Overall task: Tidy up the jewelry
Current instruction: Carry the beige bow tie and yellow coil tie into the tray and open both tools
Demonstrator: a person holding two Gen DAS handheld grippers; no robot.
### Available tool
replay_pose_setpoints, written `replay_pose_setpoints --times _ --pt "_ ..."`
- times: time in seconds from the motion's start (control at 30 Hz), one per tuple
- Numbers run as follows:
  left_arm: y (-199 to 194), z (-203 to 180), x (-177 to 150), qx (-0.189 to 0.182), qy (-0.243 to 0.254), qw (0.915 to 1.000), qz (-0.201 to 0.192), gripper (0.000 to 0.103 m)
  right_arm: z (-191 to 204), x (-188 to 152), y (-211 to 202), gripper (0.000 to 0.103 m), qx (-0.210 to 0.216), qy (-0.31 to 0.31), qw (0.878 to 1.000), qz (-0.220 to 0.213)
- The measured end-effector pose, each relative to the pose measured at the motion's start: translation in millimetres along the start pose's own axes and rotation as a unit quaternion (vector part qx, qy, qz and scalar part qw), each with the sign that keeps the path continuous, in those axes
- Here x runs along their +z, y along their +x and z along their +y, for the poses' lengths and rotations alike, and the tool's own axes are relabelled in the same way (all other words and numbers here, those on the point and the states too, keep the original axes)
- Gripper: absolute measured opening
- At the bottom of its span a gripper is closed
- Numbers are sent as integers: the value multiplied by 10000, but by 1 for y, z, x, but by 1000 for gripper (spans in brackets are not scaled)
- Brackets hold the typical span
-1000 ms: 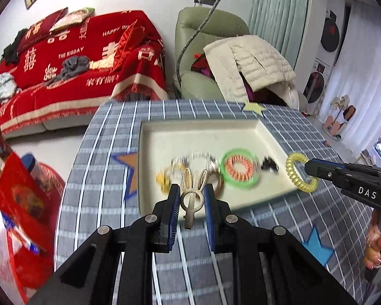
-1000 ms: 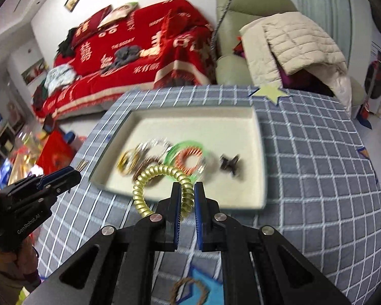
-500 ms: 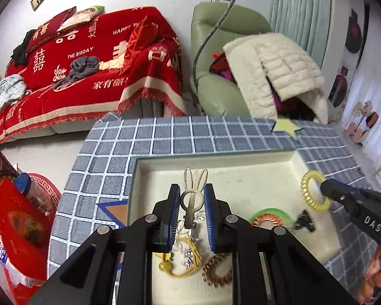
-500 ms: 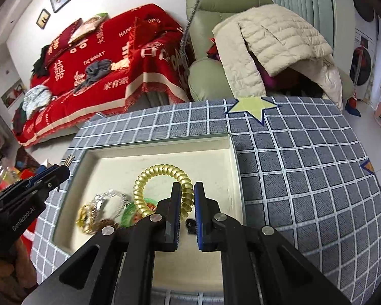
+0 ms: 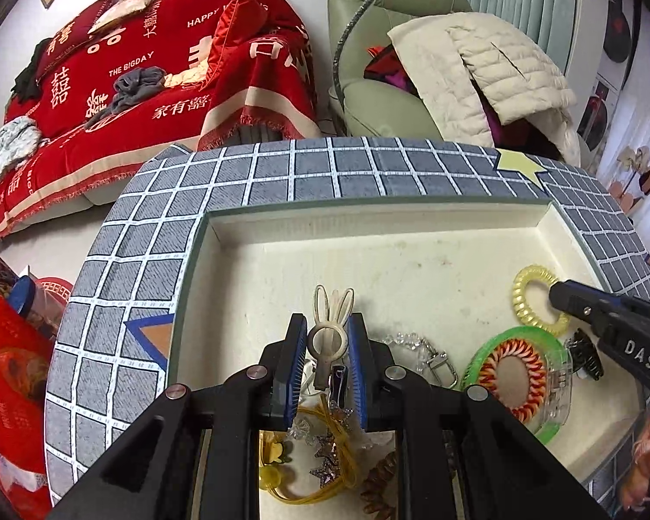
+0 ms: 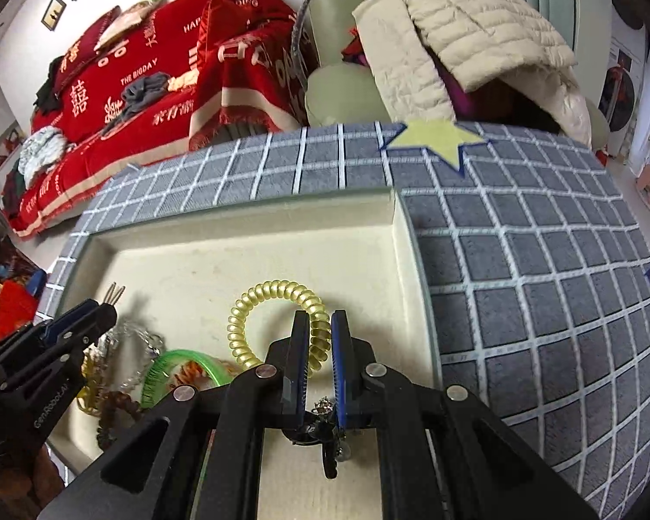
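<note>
My left gripper [image 5: 324,329] is shut on a cream bunny-ear hair clip [image 5: 328,330], held low over the cream tray [image 5: 368,225]. My right gripper [image 6: 315,325] is shut on a yellow spiral hair tie [image 6: 273,316], also over the tray [image 6: 238,225]; the tie shows in the left wrist view [image 5: 537,303] at the tray's right side. In the tray lie a green bangle with a red coil inside [image 5: 518,375], a black claw clip [image 5: 587,355], a silver chain [image 5: 420,349], a yellow elastic [image 5: 307,468] and a brown scrunchie [image 5: 379,485].
The tray sits on a round table with a grey checked cloth [image 6: 541,260]. A red-covered sofa [image 5: 130,73] and a green armchair with a cream jacket [image 5: 455,60] stand behind. Red bags [image 5: 8,368] lie on the floor at the left.
Both grippers have moved forward from the tray's near edge to over its inside and have come down closer to it, each still holding its item.
</note>
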State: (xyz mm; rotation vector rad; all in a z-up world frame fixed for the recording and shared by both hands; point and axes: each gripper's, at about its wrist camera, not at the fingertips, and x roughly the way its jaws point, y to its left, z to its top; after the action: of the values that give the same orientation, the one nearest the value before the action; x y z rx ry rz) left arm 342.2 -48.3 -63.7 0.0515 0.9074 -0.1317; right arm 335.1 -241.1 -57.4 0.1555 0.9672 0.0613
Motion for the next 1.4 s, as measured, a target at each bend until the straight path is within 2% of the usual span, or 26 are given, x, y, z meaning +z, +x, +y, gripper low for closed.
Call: replay_pose_setpoints --times 0.27,0.4,0.6,0.77,0.87,1.1,1.4 --pt "6 -1 -4 111 41 9999 43 40 2 -4 8 12 -41 -102 9999 118" --pt "5 -4 -2 205 13 9998 71 40 3 -4 7 18 60 -77 9998 159" --pt "2 -1 -2 228 -28 9997 73 40 9 -4 3 41 172 -130 9997 104" --pt "-10 -2 -1 156 41 9998 -112 40 10 -3 -18 57 293 -22 9995 -140" --pt "-15 -5 0 209 118 9995 -187 40 8 -2 -34 58 314 55 9991 -293" --pt "-31 -7 2 207 128 9990 -365 40 2 -4 -49 59 360 184 9986 -341" --pt "-40 -3 3 226 107 9989 -393 40 -2 -9 -54 59 318 178 9990 -270"
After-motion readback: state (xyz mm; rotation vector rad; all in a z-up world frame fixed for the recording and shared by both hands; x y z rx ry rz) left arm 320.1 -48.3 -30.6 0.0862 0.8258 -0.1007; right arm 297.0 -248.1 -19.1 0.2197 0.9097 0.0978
